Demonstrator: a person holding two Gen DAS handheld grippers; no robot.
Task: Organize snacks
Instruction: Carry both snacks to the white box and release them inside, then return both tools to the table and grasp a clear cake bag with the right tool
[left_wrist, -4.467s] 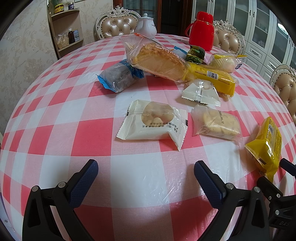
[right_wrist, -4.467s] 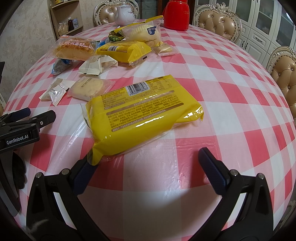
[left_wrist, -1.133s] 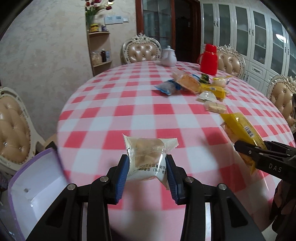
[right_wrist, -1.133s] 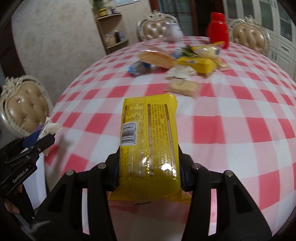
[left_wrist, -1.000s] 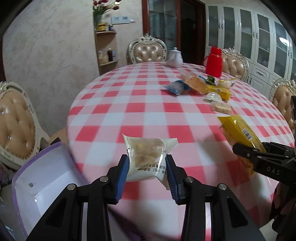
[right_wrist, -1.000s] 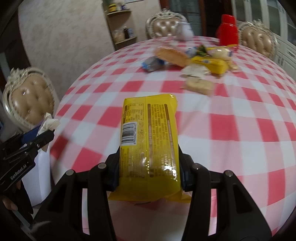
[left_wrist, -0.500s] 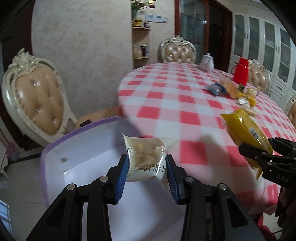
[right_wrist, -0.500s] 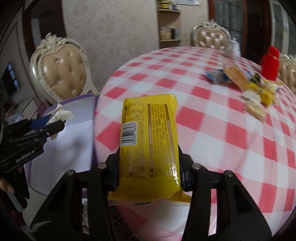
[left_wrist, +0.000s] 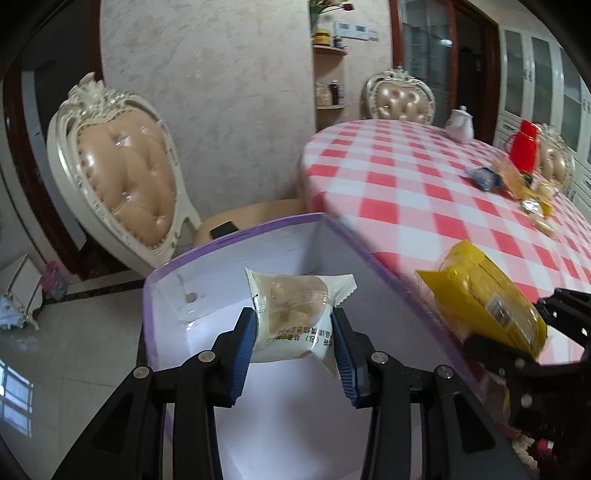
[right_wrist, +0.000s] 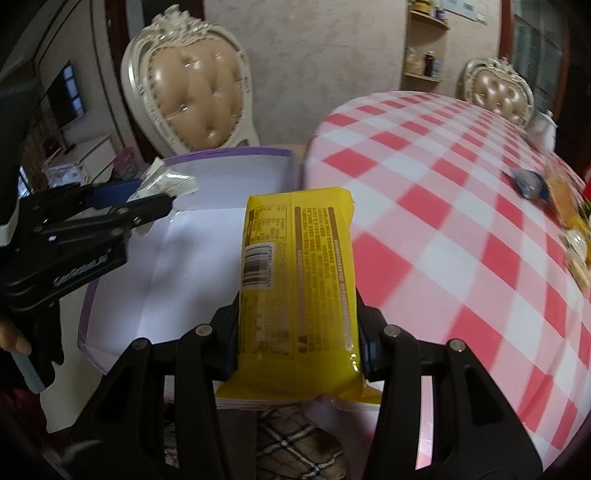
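My left gripper (left_wrist: 294, 334) is shut on a white-wrapped round pastry (left_wrist: 295, 314) and holds it over the white inside of a purple-rimmed box (left_wrist: 207, 310). My right gripper (right_wrist: 297, 325) is shut on a long yellow snack pack (right_wrist: 297, 280), which hangs at the box's (right_wrist: 192, 254) right edge, beside the table. In the left wrist view that yellow pack (left_wrist: 484, 302) and the right gripper (left_wrist: 524, 354) show at the right. The left gripper (right_wrist: 147, 203) with its pastry (right_wrist: 168, 184) shows at the left of the right wrist view.
The round table with a red-and-white checked cloth (left_wrist: 424, 192) lies right of the box. Several more snacks (left_wrist: 517, 188), a red flask (left_wrist: 524, 149) and a white teapot (left_wrist: 460, 123) sit far across it. A tufted chair (left_wrist: 125, 173) stands behind the box.
Both grippers have swung left off the table with their snacks. The box now lies under the left gripper, and the yellow pack has come to the box's edge.
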